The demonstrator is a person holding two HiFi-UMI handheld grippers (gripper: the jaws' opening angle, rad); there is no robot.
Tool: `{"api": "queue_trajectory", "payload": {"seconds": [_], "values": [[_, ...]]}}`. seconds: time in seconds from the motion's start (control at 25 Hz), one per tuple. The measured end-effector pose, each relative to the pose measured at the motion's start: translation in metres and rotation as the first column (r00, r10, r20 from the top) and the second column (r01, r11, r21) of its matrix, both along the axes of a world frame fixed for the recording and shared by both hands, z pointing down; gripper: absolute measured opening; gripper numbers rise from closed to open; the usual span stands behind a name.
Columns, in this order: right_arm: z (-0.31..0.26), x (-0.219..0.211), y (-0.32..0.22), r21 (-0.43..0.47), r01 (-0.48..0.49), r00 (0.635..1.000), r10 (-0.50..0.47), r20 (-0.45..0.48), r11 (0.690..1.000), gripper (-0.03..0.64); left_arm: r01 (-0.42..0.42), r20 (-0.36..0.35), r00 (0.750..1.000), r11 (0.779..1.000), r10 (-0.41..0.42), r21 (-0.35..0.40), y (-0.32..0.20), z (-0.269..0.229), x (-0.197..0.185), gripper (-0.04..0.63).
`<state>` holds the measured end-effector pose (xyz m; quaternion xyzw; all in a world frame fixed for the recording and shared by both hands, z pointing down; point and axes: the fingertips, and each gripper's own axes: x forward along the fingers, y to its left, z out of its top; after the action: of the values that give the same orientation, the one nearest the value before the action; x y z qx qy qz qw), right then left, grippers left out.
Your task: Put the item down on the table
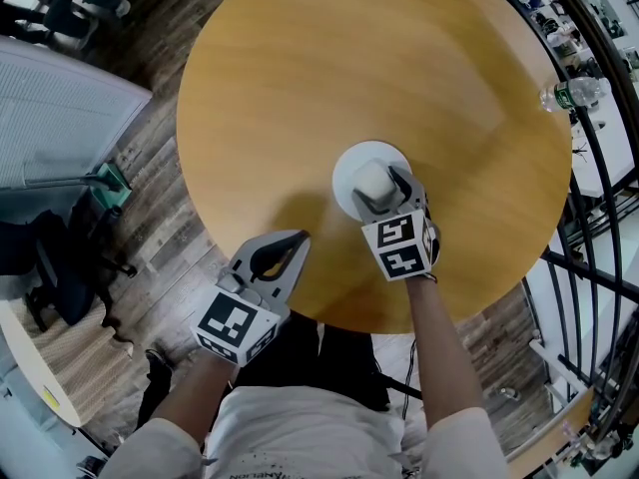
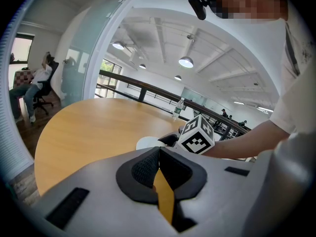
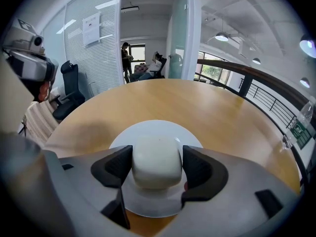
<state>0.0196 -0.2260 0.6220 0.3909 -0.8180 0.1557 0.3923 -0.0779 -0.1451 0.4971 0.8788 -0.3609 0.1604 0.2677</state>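
A white, rounded block (image 1: 371,181) (image 3: 157,161) sits between the jaws of my right gripper (image 1: 379,192) (image 3: 157,166), which is shut on its two sides. Under it lies a round white plate (image 1: 344,173) (image 3: 148,130) on the round wooden table (image 1: 349,68). Whether the block rests on the plate or hangs just above it I cannot tell. My left gripper (image 1: 290,249) (image 2: 158,164) hovers at the table's near edge, shut, with nothing between its pads. The left gripper view shows the plate (image 2: 145,143) beside the right gripper's marker cube (image 2: 197,135).
A plastic water bottle (image 1: 574,93) (image 2: 176,110) stands at the table's far right edge, near a black railing (image 1: 599,168). Office chairs and a seated person (image 2: 34,90) are beyond the table's left side. Wood-plank floor surrounds the table.
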Motion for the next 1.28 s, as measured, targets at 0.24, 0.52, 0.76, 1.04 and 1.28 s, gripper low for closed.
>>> {"api": "queue_trajectory", "payload": {"seconds": [0.24,0.52,0.76,1.04,1.28], "values": [[-0.008,0.001,-0.001,0.004,-0.013,0.999,0.013,0.036,1.0,0.313,0.002,0.0,1.0,1.0,-0.002,0.0,0.0,-0.003,-0.001,0.023],[-0.032,0.001,0.004,0.031,-0.035,0.995,0.032,0.09,0.999,0.313,0.0,-0.004,1.0,1.0,0.001,0.017,0.004,-0.013,-0.001,0.023],[-0.055,0.012,0.018,0.054,-0.068,0.988,0.06,0.143,0.996,0.311,-0.004,0.006,1.0,0.998,0.004,0.06,0.009,-0.032,0.001,0.023],[-0.113,0.028,0.053,0.088,-0.074,0.976,0.054,0.213,0.993,0.308,-0.013,0.011,1.0,0.995,0.012,0.103,0.031,-0.063,0.01,0.023],[-0.166,0.047,0.084,0.139,-0.143,0.951,0.097,0.293,0.98,0.105,-0.013,0.015,1.0,0.99,0.011,0.144,0.051,-0.088,0.017,0.023]]}}
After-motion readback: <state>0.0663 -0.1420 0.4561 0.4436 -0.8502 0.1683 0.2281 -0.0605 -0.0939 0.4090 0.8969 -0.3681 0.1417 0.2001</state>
